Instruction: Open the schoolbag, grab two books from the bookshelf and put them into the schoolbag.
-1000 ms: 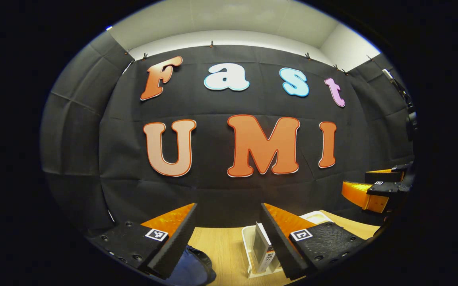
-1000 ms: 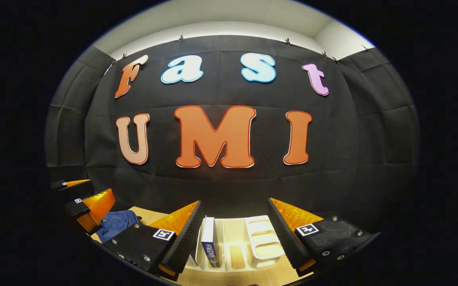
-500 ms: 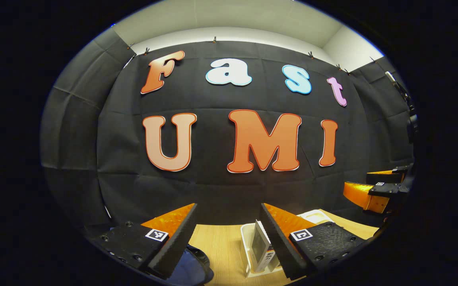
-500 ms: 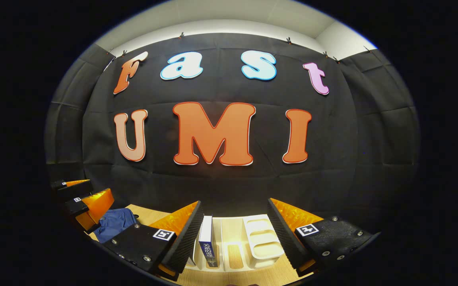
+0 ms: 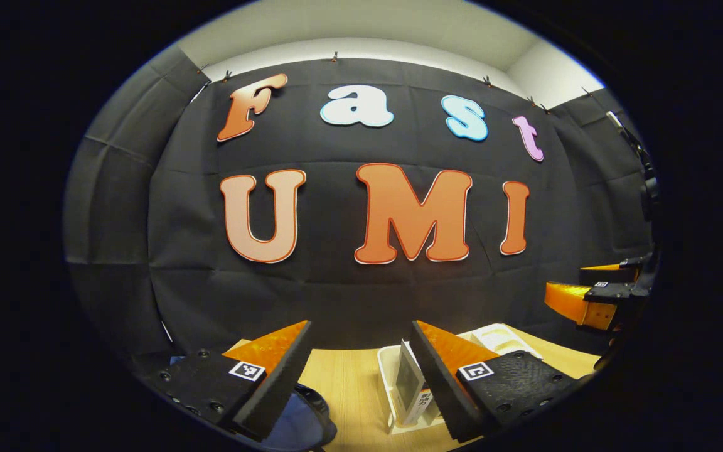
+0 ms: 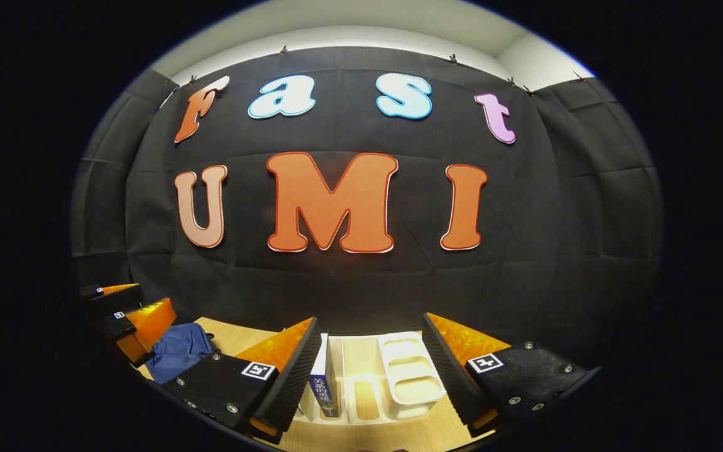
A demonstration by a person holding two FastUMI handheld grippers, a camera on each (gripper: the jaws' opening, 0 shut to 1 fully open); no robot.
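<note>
Left tool (image 5: 361, 355) hangs released at the bottom of the left gripper view, fingers spread above the pale wooden bench (image 5: 349, 383); the right tool (image 6: 371, 351) is likewise released, low in the right gripper view. Beneath the left tool, at the lower left of its view, lies the dark blue fabric schoolbag (image 5: 299, 420), judged not yet opened. Right of centre stands the white plastic slotted bookshelf (image 6: 399, 376), and in its leftmost slot a blue-spined upright book (image 6: 321, 386) sits just beside the right tool's left finger. To open the bag well, I would lower the left tool onto the bag's top edge, find the zip pull, and keep the right tool clear of the shelf
</note>
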